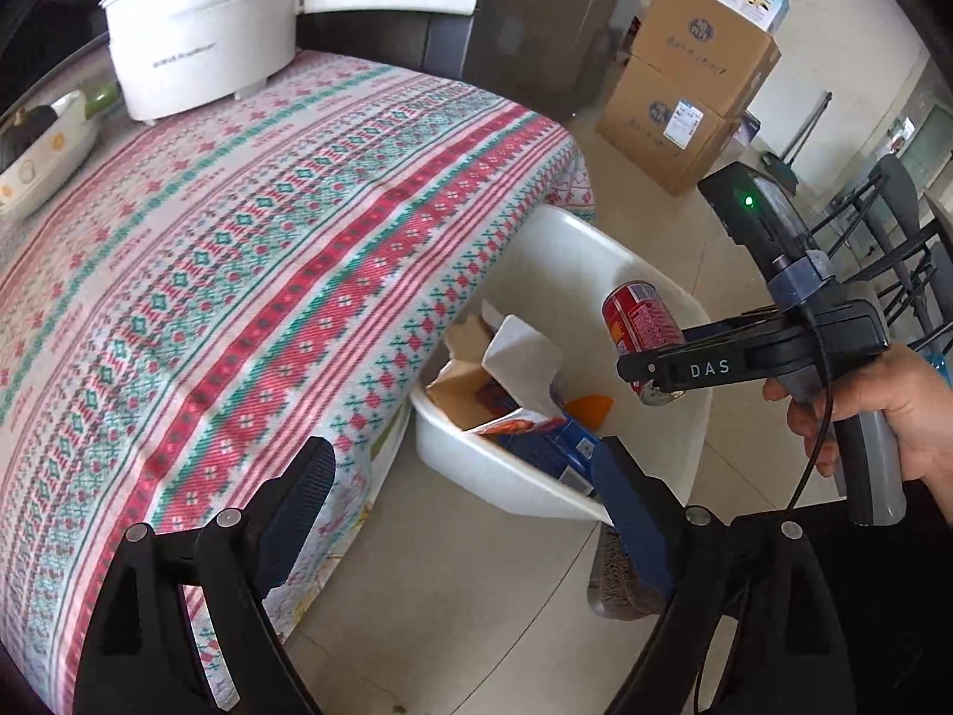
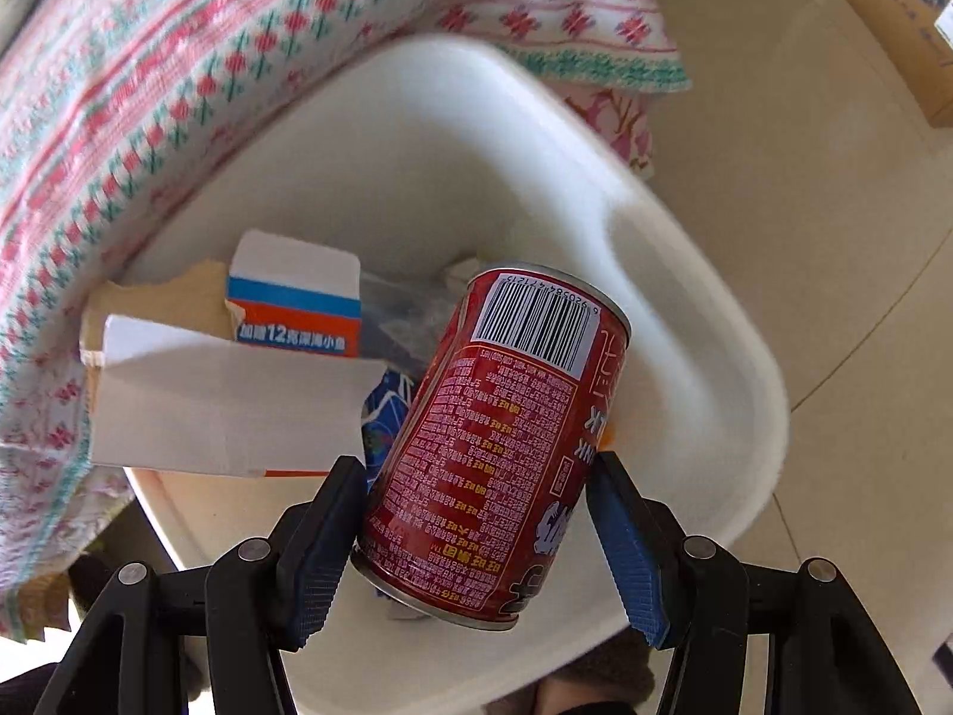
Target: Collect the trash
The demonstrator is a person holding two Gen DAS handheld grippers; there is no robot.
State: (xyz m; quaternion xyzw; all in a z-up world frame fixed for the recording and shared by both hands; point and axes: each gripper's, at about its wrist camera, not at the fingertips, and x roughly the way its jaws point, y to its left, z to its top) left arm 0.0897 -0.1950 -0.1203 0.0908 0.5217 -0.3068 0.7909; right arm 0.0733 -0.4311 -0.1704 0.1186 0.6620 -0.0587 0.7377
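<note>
White pot (image 1: pixel 202 30), cardboard boxes (image 1: pixel 685 95)

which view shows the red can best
The right wrist view: the red can fills the frame between the right hand-held gripper fingers, barcode readable, over the white bin. The left wrist view shows it small, side-on, partly hidden.

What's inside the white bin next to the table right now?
The white bin holds a torn white carton, an orange-and-blue box and blue packaging. The red can hides what lies beneath it.
</note>
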